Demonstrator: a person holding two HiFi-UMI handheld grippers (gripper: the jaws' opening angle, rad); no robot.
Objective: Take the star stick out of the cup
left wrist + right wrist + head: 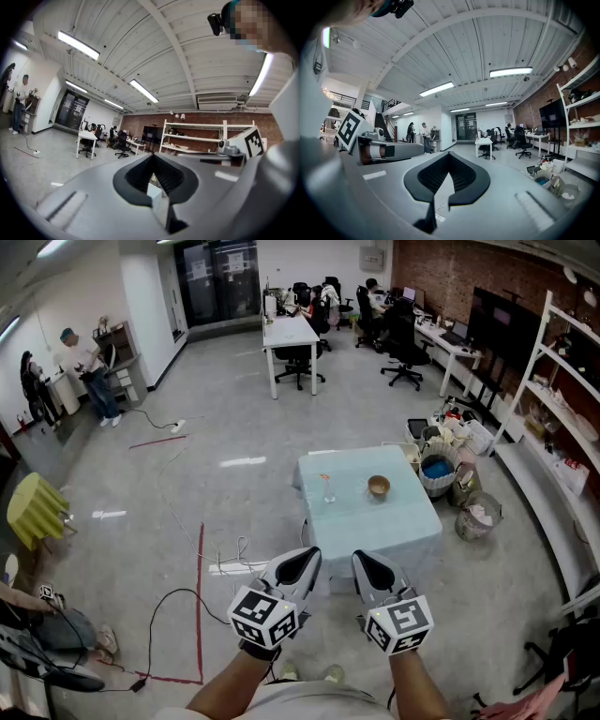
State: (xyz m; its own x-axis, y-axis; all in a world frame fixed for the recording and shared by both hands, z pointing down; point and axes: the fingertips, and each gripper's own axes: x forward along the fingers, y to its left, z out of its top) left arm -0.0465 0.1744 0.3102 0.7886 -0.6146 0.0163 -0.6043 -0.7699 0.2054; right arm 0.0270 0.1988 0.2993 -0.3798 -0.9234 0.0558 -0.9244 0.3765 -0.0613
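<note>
Bench (pixel 375 521), pale blue cloth, stands ahead of you on the grey floor (pixel 234 409), well apart from both tools. Your left hand-held gripper (pixel 302 563) and right hand-held gripper (pixel 367 563) hang side by side near your body. Each has its jaw tips together, nothing between. On the bench: brown bowl (pixel 379 487), with a clear cup (pixel 329 491) upright to its left. The star stick (pixel 327 480) is in the cup, showing only as a thin sliver.

Head cam: high, steep down, worktop (pixel 370 512) well ahead. Cams on left claw (pixel 302 563) and right claw (pixel 370 563) face forward, tilted up at ceiling (pixel 140 42). All 3 share far white desk (pixel 291 334), brick wall (pixel 441 277).
</note>
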